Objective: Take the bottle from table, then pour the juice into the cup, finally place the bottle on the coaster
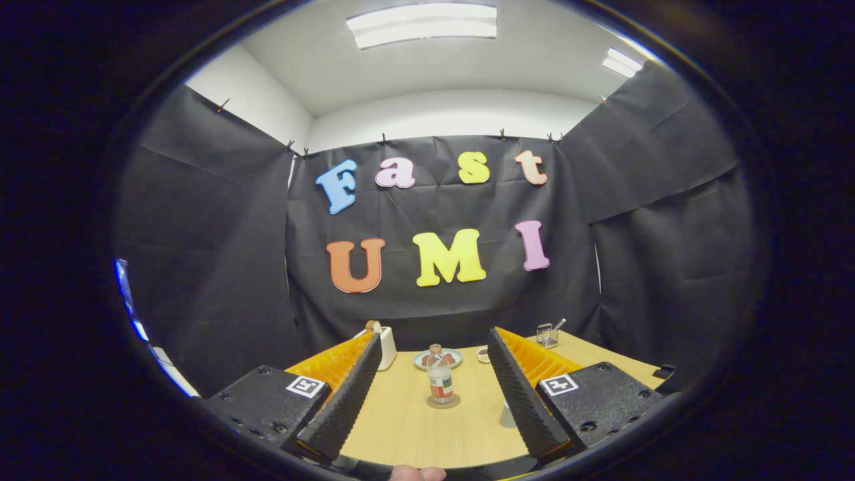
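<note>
Standing upright on the coaster, the bottle was out on the wooden counter, ahead of the claw and centred in the gap between its fingers. The claw was spread wide, touching nothing. A cup peeked out just beside the right finger. With the bottle already on the coaster, the task looked either finished or not begun; I could not tell which. If unstarted, the next move called for advancing straight and closing on the bottle's middle.
</note>
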